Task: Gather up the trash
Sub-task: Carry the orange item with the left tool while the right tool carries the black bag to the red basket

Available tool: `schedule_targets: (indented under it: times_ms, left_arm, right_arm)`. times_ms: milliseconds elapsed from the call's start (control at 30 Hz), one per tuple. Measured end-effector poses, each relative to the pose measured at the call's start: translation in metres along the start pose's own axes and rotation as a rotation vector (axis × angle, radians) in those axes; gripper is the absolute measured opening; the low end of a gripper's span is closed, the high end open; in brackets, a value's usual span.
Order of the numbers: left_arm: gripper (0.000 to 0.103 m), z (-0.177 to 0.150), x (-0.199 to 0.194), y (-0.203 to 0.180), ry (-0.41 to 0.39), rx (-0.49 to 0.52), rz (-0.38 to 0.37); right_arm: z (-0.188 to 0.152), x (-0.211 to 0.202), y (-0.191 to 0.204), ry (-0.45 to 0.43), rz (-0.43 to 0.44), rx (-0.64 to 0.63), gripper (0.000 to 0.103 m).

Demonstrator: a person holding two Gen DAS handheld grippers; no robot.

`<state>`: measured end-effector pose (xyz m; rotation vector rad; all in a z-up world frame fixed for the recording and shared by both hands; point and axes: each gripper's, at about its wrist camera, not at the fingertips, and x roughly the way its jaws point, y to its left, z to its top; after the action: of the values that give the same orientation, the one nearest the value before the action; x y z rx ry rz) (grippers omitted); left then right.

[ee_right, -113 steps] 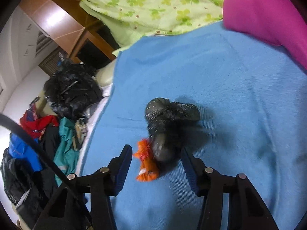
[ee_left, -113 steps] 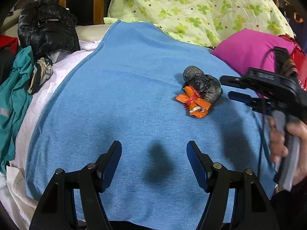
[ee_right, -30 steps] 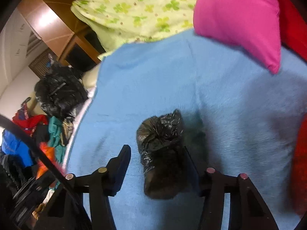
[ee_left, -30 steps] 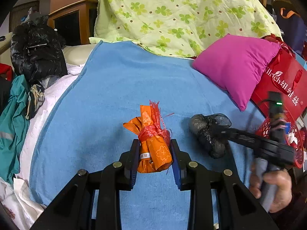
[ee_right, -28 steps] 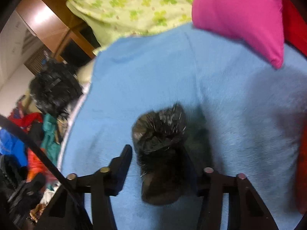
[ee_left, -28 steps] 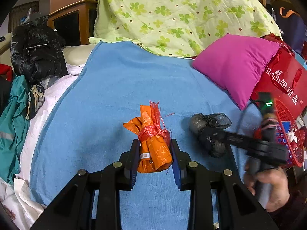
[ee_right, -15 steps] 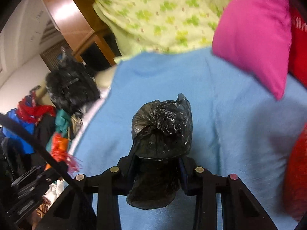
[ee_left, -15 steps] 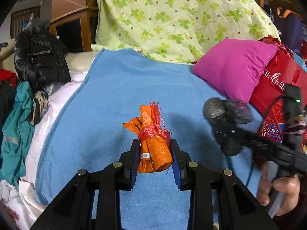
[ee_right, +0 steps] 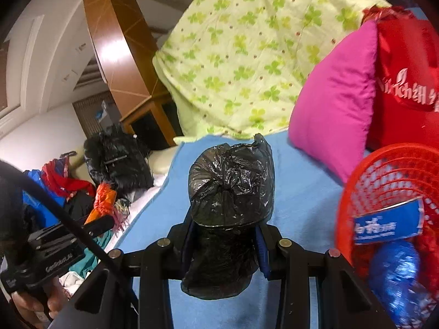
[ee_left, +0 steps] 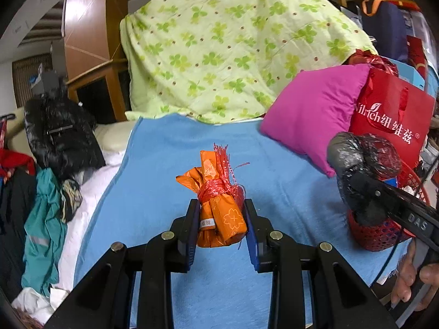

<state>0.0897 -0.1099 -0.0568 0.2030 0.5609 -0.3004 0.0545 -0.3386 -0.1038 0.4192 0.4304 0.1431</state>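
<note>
Both jaws are clamping trash: left gripper (ee_left: 221,220) squeezing the orange bundle (ee_left: 218,205), right gripper (ee_right: 223,242) pinching the black bag (ee_right: 230,192) beside the red basket (ee_right: 384,175).

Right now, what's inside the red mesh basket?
In the red mesh basket, the right wrist view shows a blue carton with white print and a crumpled blue plastic bottle. Anything beneath them is covered; the basket's floor cannot be seen.

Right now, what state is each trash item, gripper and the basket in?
Orange bundle: tied with red string, clamped, off the blanket.
Black bag: knotted, clamped, lifted.
Left gripper: shut on the orange bundle.
Right gripper: shut on the black bag.
Red basket: already holds trash.
</note>
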Motion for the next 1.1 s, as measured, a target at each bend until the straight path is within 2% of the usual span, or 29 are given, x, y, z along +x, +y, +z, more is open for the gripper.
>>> schedule_targets:
  times_ms: [367, 1100]
  left_arm:
    - [0.033, 0.013, -0.021, -0.026, -0.048, 0.051, -0.008]
    - [0.033, 0.022, -0.038, -0.080, -0.081, 0.146, -0.058]
  right_arm:
    - [-0.008, -0.061, -0.016, -0.110, -0.022, 0.034, 0.040]
    - [-0.009, -0.115, -0.070, -0.210, -0.112, 0.114, 0.040]
